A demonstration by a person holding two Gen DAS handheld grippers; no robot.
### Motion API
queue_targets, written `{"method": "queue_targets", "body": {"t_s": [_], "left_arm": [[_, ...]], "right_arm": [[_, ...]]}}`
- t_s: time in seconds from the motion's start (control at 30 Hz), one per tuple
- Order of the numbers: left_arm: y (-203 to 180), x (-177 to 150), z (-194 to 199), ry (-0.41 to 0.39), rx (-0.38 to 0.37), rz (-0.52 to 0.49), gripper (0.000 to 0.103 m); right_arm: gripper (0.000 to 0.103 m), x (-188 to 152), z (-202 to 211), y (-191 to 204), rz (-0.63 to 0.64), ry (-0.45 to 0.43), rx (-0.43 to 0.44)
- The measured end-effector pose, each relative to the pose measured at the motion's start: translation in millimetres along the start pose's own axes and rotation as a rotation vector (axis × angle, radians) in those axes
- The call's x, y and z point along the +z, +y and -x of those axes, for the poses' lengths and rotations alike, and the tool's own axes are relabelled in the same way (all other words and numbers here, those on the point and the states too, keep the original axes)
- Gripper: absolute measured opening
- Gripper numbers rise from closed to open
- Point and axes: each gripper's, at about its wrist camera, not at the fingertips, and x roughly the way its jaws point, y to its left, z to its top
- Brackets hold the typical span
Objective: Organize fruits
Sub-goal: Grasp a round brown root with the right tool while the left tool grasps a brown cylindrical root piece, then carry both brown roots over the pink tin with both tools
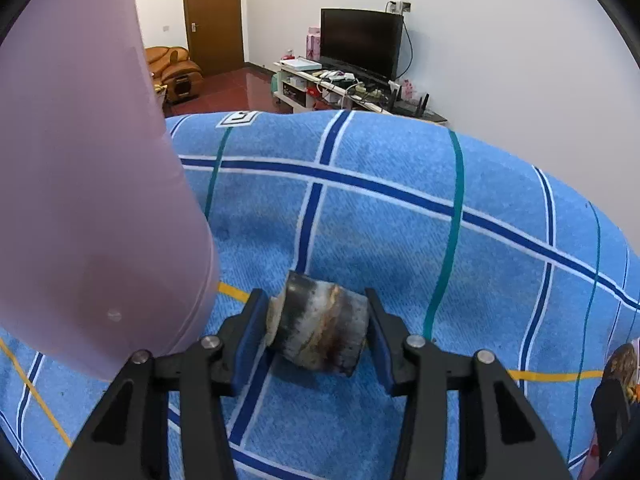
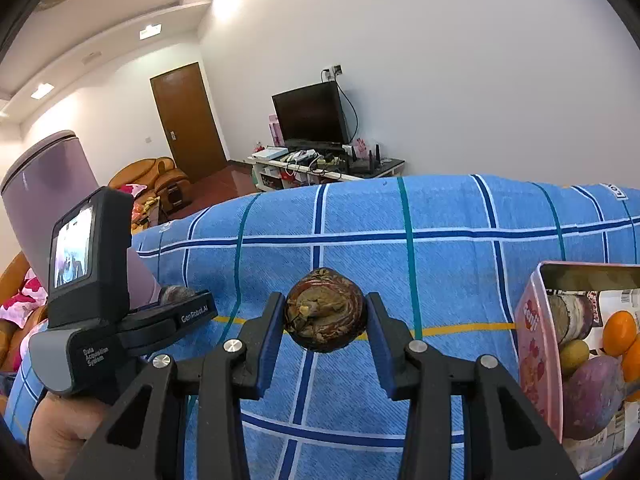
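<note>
- Fruits fill both tools: a round, mottled brown fruit (image 2: 325, 309) sits clenched between the right gripper (image 2: 325, 322) pads at frame centre, above the blue checked cloth (image 2: 440, 280).
- Lower centre, the left gripper (image 1: 318, 330) grasps a grey-brown marbled cylinder (image 1: 320, 326) resting on the cloth.
- Lower right, a pink tin box (image 2: 536, 356) holds 2 oranges (image 2: 618, 332).

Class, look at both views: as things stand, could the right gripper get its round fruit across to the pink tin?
Probably yes. The right gripper, shut on the round fruit, is over the blue cloth; nothing stands between it and the open pink tin.
</note>
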Motion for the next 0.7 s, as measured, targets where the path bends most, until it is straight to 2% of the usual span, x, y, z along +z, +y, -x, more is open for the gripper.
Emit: {"method": "queue_targets", "body": {"t_s": [0.13,0.4,0.6,0.7], "left_arm": [[3,-11,16,-0.041,-0.010,-0.002,0.049],[0,-37,64,-0.234,0.031,-0.049,0.048],[4,-51,81,-0.268,0.027,-0.075,0.049],[2,-54,84,-0.273,0.037,-0.096,0.049]], "right_arm": [[0.042,-2,8,7,0.032,-0.047,-0.002],[0.043,-7,20,20,0.098,-0.110,-0.030],[0.043,-14,33,29,0.143,-0.141,-0.042],[0.043,-16,38,24,0.118,-0.131,-0.036]]}}
